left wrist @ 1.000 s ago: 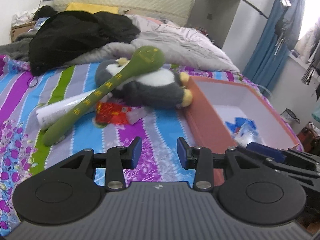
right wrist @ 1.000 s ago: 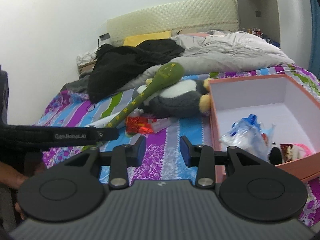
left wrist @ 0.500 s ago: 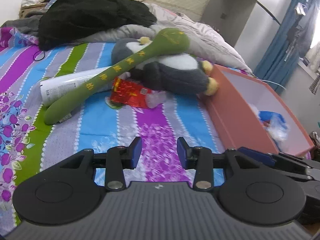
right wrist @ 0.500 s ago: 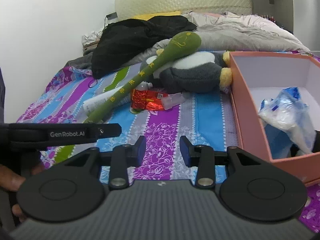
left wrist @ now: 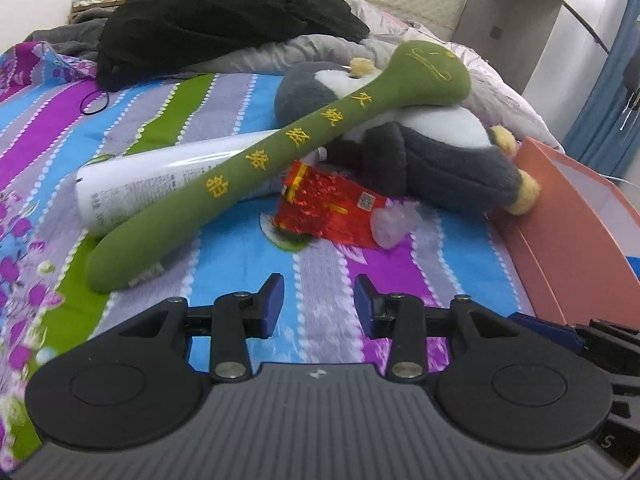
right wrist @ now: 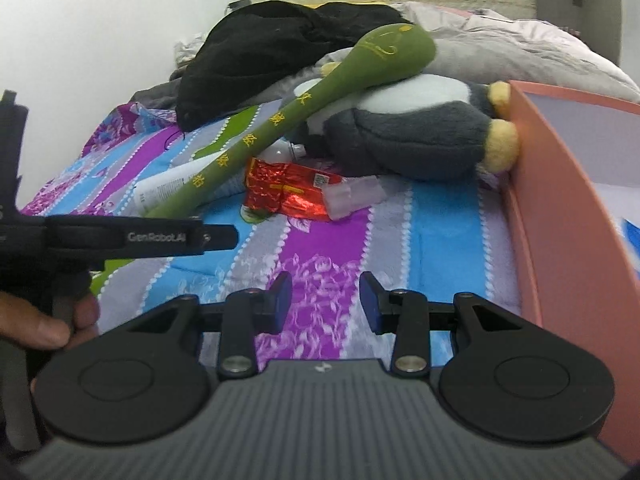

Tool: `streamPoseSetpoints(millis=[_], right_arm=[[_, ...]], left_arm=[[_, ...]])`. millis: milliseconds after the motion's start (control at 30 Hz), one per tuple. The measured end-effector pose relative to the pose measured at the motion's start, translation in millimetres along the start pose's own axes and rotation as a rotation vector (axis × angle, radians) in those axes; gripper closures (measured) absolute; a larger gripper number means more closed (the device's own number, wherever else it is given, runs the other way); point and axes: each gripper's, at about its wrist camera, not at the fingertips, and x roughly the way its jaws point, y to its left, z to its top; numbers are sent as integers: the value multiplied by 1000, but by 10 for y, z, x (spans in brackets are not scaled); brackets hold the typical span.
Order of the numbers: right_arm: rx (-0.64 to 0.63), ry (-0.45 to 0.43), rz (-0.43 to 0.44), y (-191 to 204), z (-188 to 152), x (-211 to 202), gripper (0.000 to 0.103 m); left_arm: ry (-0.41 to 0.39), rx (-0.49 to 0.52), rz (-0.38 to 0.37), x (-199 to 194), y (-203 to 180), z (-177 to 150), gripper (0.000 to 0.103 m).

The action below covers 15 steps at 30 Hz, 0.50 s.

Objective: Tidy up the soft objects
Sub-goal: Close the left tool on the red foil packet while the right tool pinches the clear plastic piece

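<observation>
A long green plush mallet with yellow lettering leans across a grey and white plush penguin on the striped bedsheet. A red foil packet lies in front of them, and a white tube lies under the mallet. My left gripper is open and empty, just short of the packet. My right gripper is open and empty, low over the sheet; from there I see the mallet, penguin and packet. A salmon-pink box stands at the right.
A black garment and a grey quilt are piled near the headboard. The box wall rises right of my left gripper. The left gripper's body and the hand holding it sit left of my right gripper.
Both grippers have moved forward and lower toward the toys, which now look larger. The box contents have left both views. Jaws stayed open.
</observation>
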Motion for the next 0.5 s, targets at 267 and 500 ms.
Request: streamPoseSetpoints(millis=[267, 500], right_arm=[[-55, -8, -5, -23, 167, 479, 62], [-121, -31, -21, -19, 311, 800, 62]], left_arm=[[-16, 15, -1, 369, 71, 194, 56], [-32, 24, 34, 578, 40, 326, 50]])
